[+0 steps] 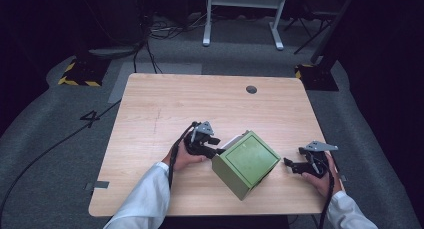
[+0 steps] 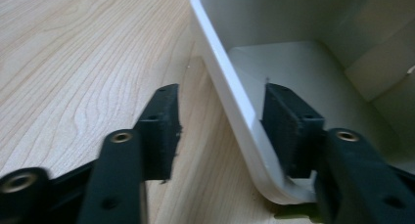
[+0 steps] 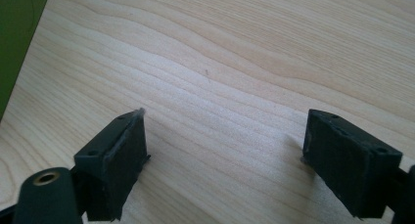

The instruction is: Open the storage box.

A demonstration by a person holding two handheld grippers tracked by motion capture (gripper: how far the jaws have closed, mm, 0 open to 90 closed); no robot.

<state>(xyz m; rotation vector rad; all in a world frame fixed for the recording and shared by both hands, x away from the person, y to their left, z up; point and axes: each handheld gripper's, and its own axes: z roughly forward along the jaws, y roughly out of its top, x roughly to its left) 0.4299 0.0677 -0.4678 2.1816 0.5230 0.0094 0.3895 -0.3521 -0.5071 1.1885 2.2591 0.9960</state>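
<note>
A green box (image 1: 245, 161) with a white inside lies tipped on the wooden table (image 1: 165, 104), its open side turned toward my left hand. My left gripper (image 1: 216, 150) is at that opening. In the left gripper view the gripper (image 2: 222, 106) is open and straddles the box's white rim (image 2: 220, 62), with one jaw inside against the wall and the other outside, apart from it. My right gripper (image 1: 289, 162) hovers just right of the box. It (image 3: 227, 131) is open over bare wood with nothing between its jaws, and the green box side (image 3: 14, 38) is at the far left.
A round cable hole (image 1: 251, 89) sits near the table's far edge. Beyond the table stand a white frame (image 1: 242, 14), two yellow-and-black striped bases (image 1: 80, 71) (image 1: 312, 71) and loose floor cables (image 1: 150, 34).
</note>
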